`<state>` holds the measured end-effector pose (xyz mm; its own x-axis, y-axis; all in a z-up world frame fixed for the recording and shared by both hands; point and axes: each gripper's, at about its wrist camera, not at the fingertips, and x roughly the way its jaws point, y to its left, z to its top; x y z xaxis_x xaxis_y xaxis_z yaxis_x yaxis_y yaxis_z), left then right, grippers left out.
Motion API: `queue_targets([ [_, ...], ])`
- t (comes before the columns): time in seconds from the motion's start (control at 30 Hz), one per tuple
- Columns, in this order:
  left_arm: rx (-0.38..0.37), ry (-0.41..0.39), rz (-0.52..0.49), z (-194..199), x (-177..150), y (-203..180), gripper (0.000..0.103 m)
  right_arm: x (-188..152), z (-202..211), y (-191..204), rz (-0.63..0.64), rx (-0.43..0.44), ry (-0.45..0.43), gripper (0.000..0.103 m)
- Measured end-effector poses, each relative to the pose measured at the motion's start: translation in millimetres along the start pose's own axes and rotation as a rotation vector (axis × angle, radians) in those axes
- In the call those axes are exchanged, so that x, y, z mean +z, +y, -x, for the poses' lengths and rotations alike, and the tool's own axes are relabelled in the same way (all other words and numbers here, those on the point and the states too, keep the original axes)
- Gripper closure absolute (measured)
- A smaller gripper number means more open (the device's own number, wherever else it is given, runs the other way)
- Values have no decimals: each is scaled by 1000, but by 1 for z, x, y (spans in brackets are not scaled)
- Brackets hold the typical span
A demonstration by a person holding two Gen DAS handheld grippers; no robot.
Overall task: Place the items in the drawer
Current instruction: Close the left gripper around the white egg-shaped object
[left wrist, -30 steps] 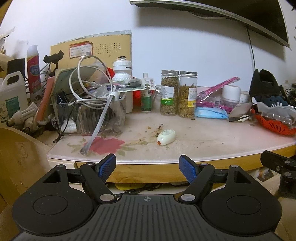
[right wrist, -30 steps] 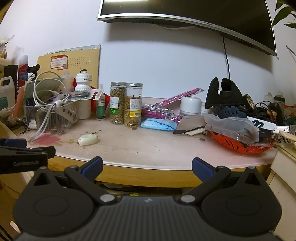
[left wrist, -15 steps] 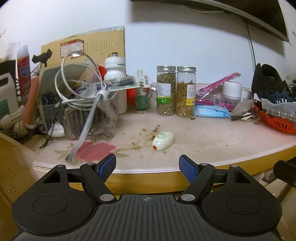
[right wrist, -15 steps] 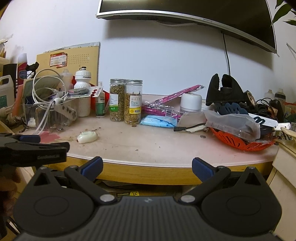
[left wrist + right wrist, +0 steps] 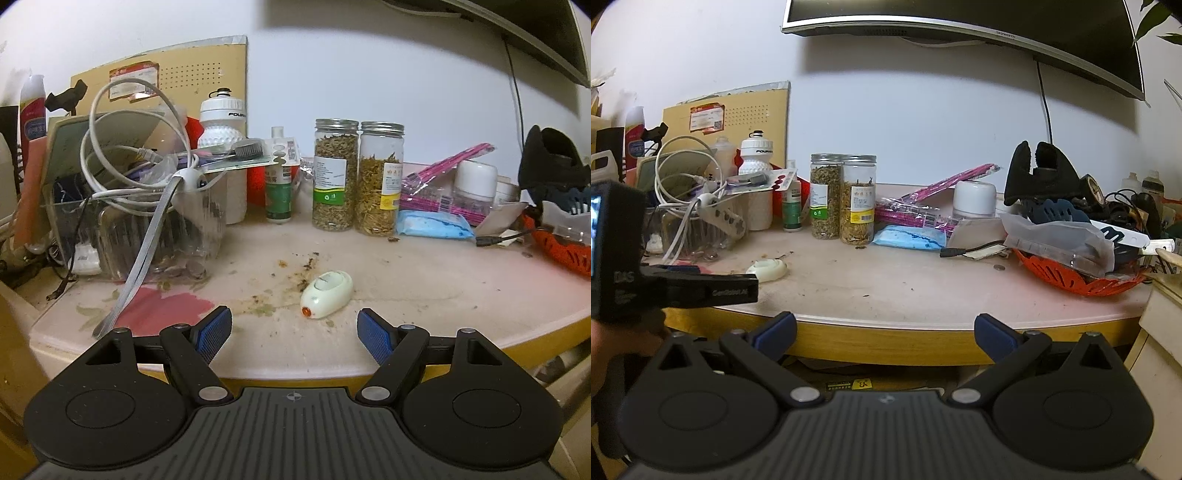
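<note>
Cluttered tabletop (image 5: pixel 424 291) — left gripper (image 5: pixel 294 328) level, spread before white device (image 5: pixel 327 294).

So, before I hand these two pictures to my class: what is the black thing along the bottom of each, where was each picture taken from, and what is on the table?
There is no robot here. A person holds a two-finger gripper in each hand, and a wide-angle camera on each looks forward along its fingers. One picture comes from the left gripper, the other from the right gripper; the black shapes with blue pads are their fingers. Both are open and hold nothing. In the right view the left gripper also shows from the side.

On the table lie a small white oval device just ahead of the left gripper, two jars of dried herbs, a white bottle, tangled cables, a blue packet and an orange basket. No drawer is visible.
</note>
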<state>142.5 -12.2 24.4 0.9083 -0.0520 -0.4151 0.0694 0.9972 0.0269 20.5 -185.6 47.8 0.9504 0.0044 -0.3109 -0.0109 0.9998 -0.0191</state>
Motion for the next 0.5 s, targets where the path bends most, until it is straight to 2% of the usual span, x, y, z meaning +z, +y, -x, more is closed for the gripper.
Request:
queue_targets([
  [0.5,-8,-7,-18,-31,5,-2,28,1,-4,1,6,9,2,0],
])
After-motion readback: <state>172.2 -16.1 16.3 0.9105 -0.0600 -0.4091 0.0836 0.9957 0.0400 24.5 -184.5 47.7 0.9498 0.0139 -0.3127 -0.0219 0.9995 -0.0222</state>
